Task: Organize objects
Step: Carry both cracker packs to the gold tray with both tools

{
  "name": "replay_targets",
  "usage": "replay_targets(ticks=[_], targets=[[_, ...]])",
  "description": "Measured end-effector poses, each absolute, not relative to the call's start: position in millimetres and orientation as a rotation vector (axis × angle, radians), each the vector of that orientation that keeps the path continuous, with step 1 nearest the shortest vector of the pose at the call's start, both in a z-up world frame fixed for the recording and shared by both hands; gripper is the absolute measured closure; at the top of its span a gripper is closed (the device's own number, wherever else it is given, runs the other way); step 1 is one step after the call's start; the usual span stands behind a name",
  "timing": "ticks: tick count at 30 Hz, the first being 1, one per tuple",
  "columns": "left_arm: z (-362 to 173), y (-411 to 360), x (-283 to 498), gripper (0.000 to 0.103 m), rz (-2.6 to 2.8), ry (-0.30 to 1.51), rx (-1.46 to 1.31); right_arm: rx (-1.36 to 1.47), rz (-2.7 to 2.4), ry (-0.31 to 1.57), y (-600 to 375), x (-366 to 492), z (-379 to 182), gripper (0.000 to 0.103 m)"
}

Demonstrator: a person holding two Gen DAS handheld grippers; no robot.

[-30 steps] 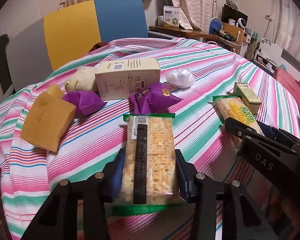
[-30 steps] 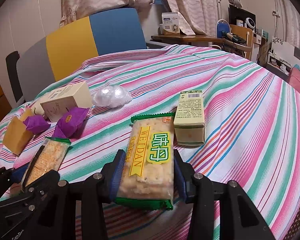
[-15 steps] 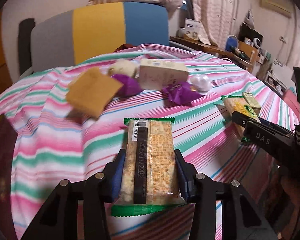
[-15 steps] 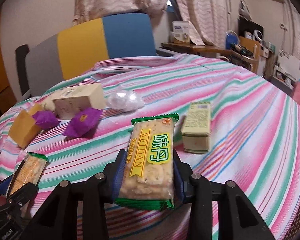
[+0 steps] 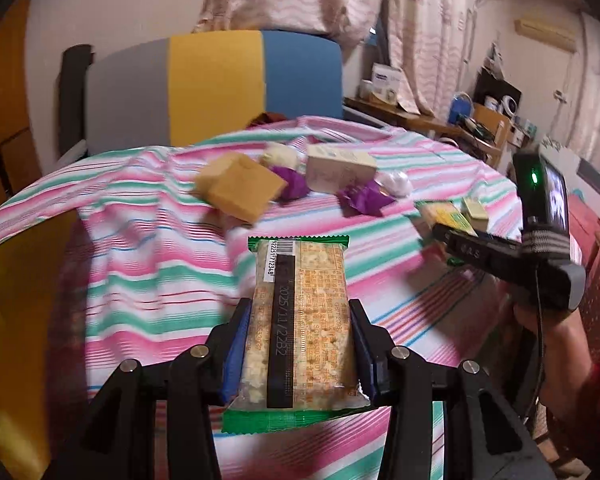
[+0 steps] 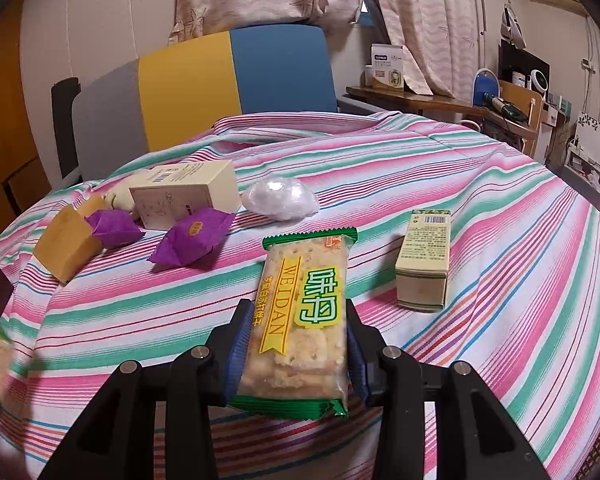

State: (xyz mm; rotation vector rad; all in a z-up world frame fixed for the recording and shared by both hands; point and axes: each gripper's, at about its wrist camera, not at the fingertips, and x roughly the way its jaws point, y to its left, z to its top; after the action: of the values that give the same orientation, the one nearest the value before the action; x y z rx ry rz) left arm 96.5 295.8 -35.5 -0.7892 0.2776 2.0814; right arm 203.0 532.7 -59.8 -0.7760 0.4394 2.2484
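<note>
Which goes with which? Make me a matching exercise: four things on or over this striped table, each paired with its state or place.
1. WEIDAN cracker pack
2. barcode-side cracker pack
3. green-topped carton
4. clear plastic wad

a. lying behind the purple packets
b. clamped in the left claw
c. standing upright, free
d. clamped in the right claw

Pairs: 1-d, 2-b, 3-c, 4-a

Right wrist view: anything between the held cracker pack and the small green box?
Nothing; only bare striped cloth separates the cracker pack from the green box, right wrist view.
</note>
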Motion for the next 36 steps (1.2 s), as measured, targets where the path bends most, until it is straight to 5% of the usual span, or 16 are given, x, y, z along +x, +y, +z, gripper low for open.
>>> replay_targets(ticks=[18, 31, 36], targets=[[-16.3, 134.0, 15.2, 0.056, 2.384, 0.014, -1.001, -0.821, 2.303, 0.278, 503.1, 188.6, -50.9, 0.061], [-12.0, 70.0, -38.0, 0.058, 2.499, -0.066, -1.05, -0.739, 2.499, 0.431, 431.2, 180.1, -19.6, 0.061], [-5.6, 63.6, -27.3, 0.04, 2.509, -0.096, -0.993, -0.725, 2.614, 0.481, 398.7, 165.4, -5.7, 0.061]])
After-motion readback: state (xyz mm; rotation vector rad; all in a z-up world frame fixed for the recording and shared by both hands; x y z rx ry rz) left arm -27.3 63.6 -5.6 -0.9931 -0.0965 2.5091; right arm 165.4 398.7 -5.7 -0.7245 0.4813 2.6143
